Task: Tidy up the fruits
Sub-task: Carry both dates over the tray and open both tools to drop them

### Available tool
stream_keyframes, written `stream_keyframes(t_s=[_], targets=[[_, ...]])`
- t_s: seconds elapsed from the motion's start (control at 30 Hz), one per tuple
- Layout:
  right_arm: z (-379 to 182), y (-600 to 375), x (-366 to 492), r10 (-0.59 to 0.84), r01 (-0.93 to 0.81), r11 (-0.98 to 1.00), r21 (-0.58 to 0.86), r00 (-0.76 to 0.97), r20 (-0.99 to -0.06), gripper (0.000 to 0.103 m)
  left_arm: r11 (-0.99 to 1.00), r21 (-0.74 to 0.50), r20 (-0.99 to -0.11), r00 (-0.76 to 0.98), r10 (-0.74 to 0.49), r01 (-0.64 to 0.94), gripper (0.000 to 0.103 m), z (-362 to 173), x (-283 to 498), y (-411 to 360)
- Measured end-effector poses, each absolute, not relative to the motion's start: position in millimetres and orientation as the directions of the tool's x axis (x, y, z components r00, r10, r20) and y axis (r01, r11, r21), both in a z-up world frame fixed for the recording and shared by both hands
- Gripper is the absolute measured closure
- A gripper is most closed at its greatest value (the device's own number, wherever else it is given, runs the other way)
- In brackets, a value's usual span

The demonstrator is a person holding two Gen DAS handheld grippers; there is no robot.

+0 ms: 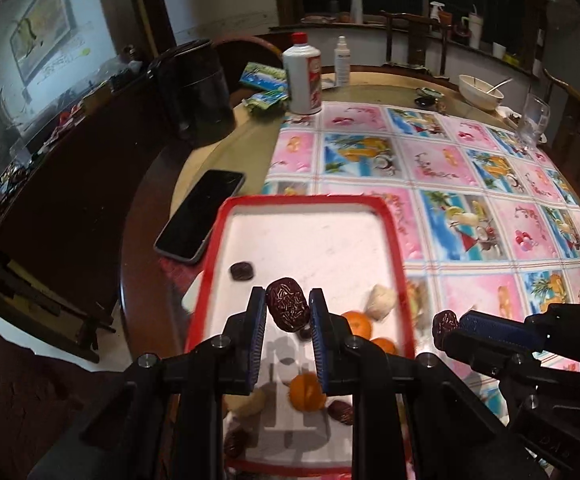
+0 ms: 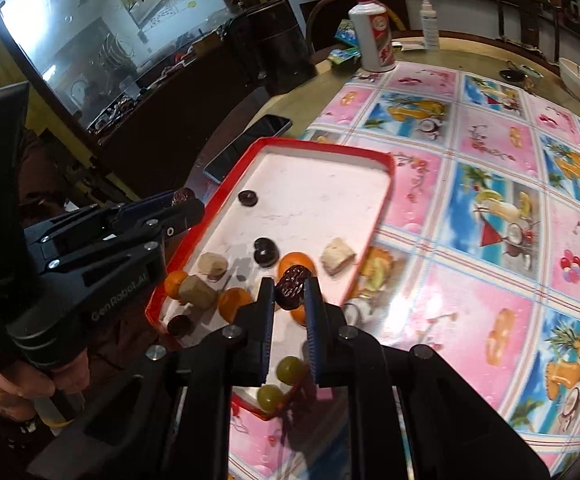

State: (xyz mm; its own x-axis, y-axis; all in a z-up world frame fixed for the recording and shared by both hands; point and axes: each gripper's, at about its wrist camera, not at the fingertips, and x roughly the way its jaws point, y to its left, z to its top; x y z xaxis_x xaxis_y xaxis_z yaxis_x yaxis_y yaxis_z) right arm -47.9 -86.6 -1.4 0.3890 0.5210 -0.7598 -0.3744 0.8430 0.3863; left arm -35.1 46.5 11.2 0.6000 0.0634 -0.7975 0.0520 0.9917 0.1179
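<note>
A red-rimmed white tray (image 1: 395,240) holds several dark dates, oranges (image 1: 356,324) and pale chunks (image 1: 378,300). My left gripper (image 1: 288,300) hovers over the tray, shut on a wrinkled red date (image 1: 288,305). In the right wrist view my right gripper (image 2: 291,291) is shut on another red date (image 2: 292,289) above an orange (image 2: 296,264) near the tray's (image 2: 322,146) right rim. Two green grapes (image 2: 290,368) lie under it. Each gripper shows in the other's view: the right gripper (image 1: 450,326) at the right, the left gripper (image 2: 182,200) at the left.
A black phone (image 1: 202,216) lies left of the tray. A white bottle (image 1: 302,76), spray bottle (image 1: 342,60), dark canister (image 1: 194,88), bowl (image 1: 480,90) and glass (image 1: 534,116) stand at the back. A patterned tablecloth (image 1: 470,200) covers the right. A hand (image 2: 30,384) holds the left gripper.
</note>
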Motion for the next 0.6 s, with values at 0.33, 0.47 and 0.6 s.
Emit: stream_keyframes(t_s=[0.33, 0.47, 0.6], targets=[[-4, -54, -52, 0.498, -0.39, 0.85, 0.354, 0.372, -0.783, 0.086, 0.994, 0.102, -0.819, 0.571, 0.061, 0.04, 0.083, -5, -45, 79], [-10, -48, -51, 0.485, -0.382, 0.856, 0.347, 0.363, -0.796, 0.086, 0.995, 0.096, -0.828, 0.558, 0.059, 0.037, 0.083, -12, -48, 87], [-16, -40, -52, 0.473, -0.383, 0.86, 0.337, 0.352, -0.808, 0.086, 0.995, 0.091, -0.837, 0.543, 0.06, 0.031, 0.083, -18, -53, 95]])
